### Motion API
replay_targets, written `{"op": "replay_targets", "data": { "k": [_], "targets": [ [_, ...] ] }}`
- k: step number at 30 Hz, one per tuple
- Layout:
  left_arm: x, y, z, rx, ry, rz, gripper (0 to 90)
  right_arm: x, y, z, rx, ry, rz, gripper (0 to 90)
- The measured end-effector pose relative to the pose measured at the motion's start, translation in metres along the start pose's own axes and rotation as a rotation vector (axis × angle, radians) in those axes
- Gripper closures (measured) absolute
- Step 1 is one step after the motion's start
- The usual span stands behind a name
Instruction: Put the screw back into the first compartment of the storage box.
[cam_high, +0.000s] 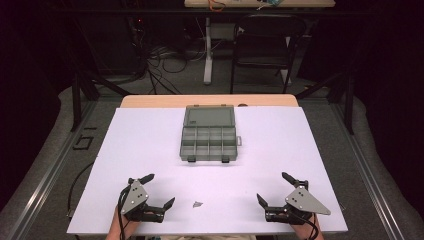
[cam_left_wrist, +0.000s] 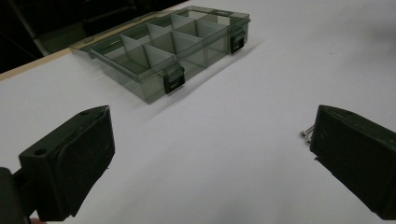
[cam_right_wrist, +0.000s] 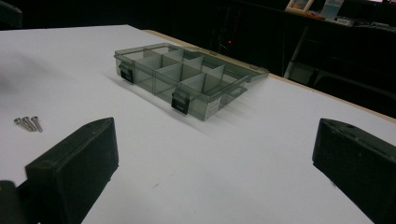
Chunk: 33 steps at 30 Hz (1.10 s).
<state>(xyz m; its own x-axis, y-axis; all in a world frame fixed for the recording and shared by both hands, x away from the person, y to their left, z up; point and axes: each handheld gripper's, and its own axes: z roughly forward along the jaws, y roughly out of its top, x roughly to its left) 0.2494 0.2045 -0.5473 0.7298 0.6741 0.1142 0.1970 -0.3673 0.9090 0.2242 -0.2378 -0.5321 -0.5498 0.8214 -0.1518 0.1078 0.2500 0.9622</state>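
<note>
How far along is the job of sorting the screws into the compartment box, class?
Done: the compartment box lies open, its compartments looking empty. In hand: nothing; the left hand-held gripper and right hand-held gripper rest open on the white table. Left: the screws lie loose between them, none picked up yet.
</note>
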Motion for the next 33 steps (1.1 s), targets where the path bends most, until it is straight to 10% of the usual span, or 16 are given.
{"op": "replay_targets", "data": {
  "k": [15, 33],
  "targets": [
    [-0.008, 0.019, 0.027, 0.082, -0.105, 0.028, 0.1, -0.001, -0.001, -0.001, -0.003, -0.005, -0.002, 0.0],
    [-0.018, 0.046, 0.055, 0.314, -0.261, 0.095, 1.0, -0.003, -0.001, -0.003, -0.004, -0.001, -0.003, 0.0]
  ]
}}
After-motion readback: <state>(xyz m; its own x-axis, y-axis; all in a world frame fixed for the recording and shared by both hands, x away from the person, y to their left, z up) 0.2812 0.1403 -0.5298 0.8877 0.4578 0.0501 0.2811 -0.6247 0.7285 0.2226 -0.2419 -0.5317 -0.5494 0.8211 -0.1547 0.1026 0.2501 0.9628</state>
